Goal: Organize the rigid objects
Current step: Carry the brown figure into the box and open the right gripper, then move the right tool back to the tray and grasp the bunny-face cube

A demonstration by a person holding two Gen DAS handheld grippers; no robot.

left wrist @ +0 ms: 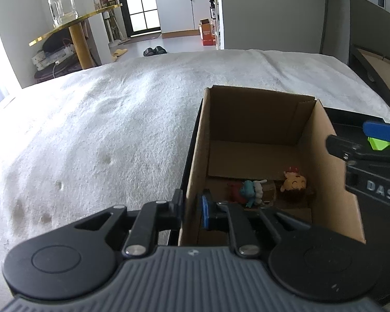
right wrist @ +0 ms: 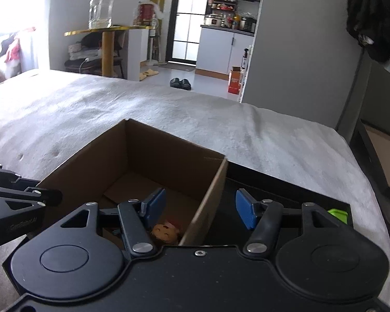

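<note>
An open cardboard box stands on a white cloth-covered table; it also shows in the right wrist view. Inside lie a smiling doll head figurine, also seen in the right wrist view, and a blue-and-red toy figure. My left gripper is shut on the box's left wall, one finger outside and the blue pad inside. My right gripper is open and straddles the box's right wall. A green block lies on a black tray right of the box.
The white cloth spreads left and behind the box. A dark chair stands at the table's right edge. A gold round side table with glass jars stands far left.
</note>
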